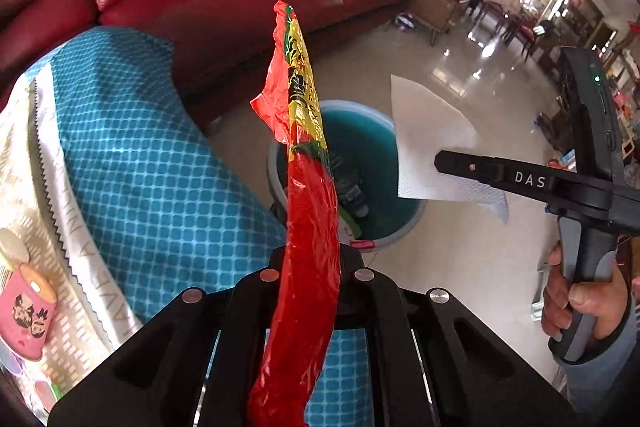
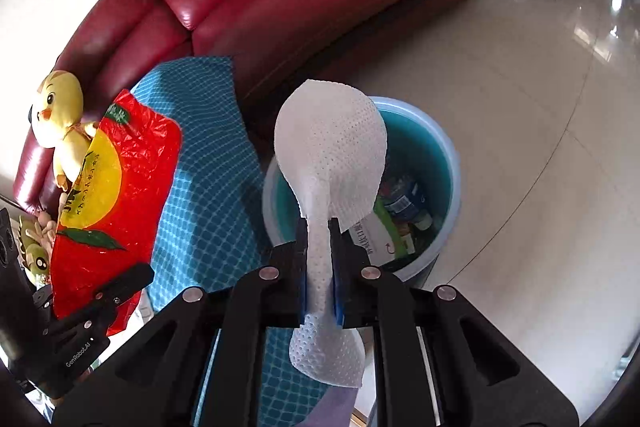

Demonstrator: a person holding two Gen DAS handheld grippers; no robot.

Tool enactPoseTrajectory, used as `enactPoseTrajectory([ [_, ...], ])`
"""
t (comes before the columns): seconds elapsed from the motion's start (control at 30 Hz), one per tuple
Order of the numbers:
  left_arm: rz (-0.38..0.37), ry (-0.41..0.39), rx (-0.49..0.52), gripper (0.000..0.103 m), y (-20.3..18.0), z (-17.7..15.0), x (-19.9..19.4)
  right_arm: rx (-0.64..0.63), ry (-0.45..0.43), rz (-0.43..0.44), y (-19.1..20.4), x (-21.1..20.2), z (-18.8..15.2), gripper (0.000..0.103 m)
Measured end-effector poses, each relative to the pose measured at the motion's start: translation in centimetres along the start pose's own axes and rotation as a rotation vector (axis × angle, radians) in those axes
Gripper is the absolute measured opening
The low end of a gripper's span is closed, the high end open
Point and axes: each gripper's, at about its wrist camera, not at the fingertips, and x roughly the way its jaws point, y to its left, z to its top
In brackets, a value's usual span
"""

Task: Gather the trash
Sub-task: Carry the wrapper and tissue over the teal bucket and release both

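A: Left gripper [image 1: 312,259] is clamping the bag [image 1: 304,187], thin crinkly red-and-yellow film, beside the blue cloth [image 1: 132,147].

B: Right gripper [image 2: 320,247] is pinching the tissue [image 2: 332,151], soft dimpled paper, above the bin [image 2: 448,163]. Round blue bin is sitting on the floor.

A: Advice: both pieces being light, centre each over the rim, lower, then release.

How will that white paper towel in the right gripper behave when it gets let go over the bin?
The paper towel looks thin and floppy: it curls and droops around the right gripper. Probably very light, so it may flutter rather than drop straight. It hangs about over the blue bin, so it likely lands inside.
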Motion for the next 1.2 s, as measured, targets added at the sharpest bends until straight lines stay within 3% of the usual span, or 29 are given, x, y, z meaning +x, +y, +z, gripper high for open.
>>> enactPoseTrajectory([
  [0.27, -0.013, 0.061, -0.008, 0.008, -1.6, 2.3, 4.9, 0.006, 0.06, -0.012, -1.3, 3.3, 1.3, 0.014],
  [0.3, -0.012, 0.066, -0.011, 0.008, -1.6, 2.3, 5.1, 0.003, 0.066, -0.011, -1.4, 3.8, 1.4, 0.02],
  [0.4, -0.006, 0.077, -0.016, 0.008, -1.4, 2.6, 6.0, -0.001, 0.08, -0.008, -1.4, 5.2, 1.7, 0.051],
  [0.63, -0.004, 0.096, -0.028, 0.008, -1.0, 3.1, 7.4, 0.023, 0.092, 0.007, -2.5, 6.4, 1.7, 0.067],
  [0.87, -0.023, 0.125, 0.006, 0.01, -1.9, 3.5, 9.2, 0.088, 0.044, -0.031, -4.5, 4.2, 1.5, 0.076],
  [0.9, -0.026, 0.131, 0.008, 0.013, -2.0, 3.6, 9.6, 0.1, 0.038, -0.036, -5.0, 3.8, 1.3, 0.076],
  [0.93, -0.027, 0.132, 0.008, 0.024, -2.1, 3.7, 9.8, 0.11, 0.034, -0.04, -5.3, 3.5, 1.3, 0.076],
  [0.97, -0.026, 0.131, 0.008, 0.044, -2.2, 3.8, 10.0, 0.12, 0.033, -0.045, -5.5, 3.4, 1.3, 0.076],
  [1.03, -0.011, 0.111, 0.006, 0.07, -2.3, 3.9, 10.2, 0.134, 0.03, -0.048, -6.1, 3.0, 1.3, 0.076],
  [1.2, 0.003, 0.097, -0.007, 0.083, -2.0, 3.5, 9.7, 0.152, 0.036, -0.059, -6.8, 2.7, 1.1, 0.076],
])
